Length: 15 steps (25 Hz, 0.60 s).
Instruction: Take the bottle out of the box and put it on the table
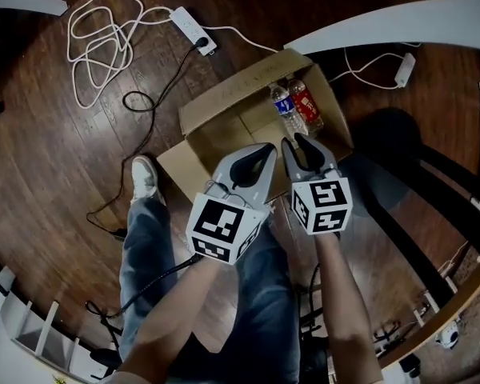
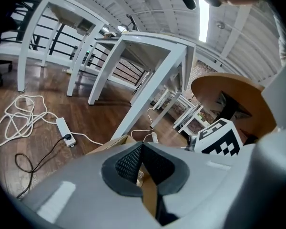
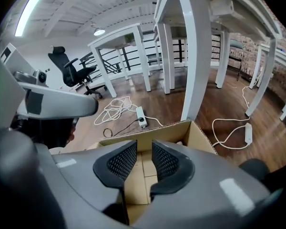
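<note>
The blue-label bottle [image 1: 286, 109] lies in the open cardboard box [image 1: 216, 106] on the floor [image 1: 56, 166], just beside the red-label bottle [image 1: 307, 105]: 2 bottles, 1 box. My left tongs [image 1: 270, 148] are pressed together. My right tongs [image 1: 294, 141] are slightly spread and empty. I think such a narrow gap could push a bottle away, or catch the wrong one.

Head view stares steeply down from high over the cardboard box [image 1: 224, 106] on the wood floor [image 1: 56, 166]. Left gripper view looks out across the room; right gripper view tips down, close into the box. All three catch the power strip [image 1: 194, 29].
</note>
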### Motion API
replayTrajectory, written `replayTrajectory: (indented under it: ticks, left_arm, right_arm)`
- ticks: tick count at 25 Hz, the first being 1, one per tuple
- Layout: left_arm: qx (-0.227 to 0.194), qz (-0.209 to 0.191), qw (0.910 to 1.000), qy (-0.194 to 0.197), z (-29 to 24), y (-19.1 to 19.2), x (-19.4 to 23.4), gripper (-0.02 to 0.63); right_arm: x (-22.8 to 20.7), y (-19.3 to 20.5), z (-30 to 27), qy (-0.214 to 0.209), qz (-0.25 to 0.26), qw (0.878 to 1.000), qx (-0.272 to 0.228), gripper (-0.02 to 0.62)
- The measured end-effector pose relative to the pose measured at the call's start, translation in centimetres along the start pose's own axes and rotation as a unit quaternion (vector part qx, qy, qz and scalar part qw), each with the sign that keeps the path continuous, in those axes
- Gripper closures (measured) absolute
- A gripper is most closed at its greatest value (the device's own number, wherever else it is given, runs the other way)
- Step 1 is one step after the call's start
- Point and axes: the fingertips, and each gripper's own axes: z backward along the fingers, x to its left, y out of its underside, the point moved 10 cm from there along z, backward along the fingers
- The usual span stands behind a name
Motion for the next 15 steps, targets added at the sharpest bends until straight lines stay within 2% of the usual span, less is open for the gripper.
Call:
replayTrajectory:
  ticks: [12,15]
  left_arm:
    - [0.01,-0.007,0.9999,0.002,-3.9,4.4,3.7,0.623]
    - [0.007,-0.013,0.9998,-0.011,-4.5,5.3,4.9,0.623]
  right_arm:
    - [-5.4,4.6,-10.3,0.014,0.005,0.997,0.07,0.445]
    - [-6.0,6.4,-13.0,0.015,0.033,0.995,0.098,0.432]
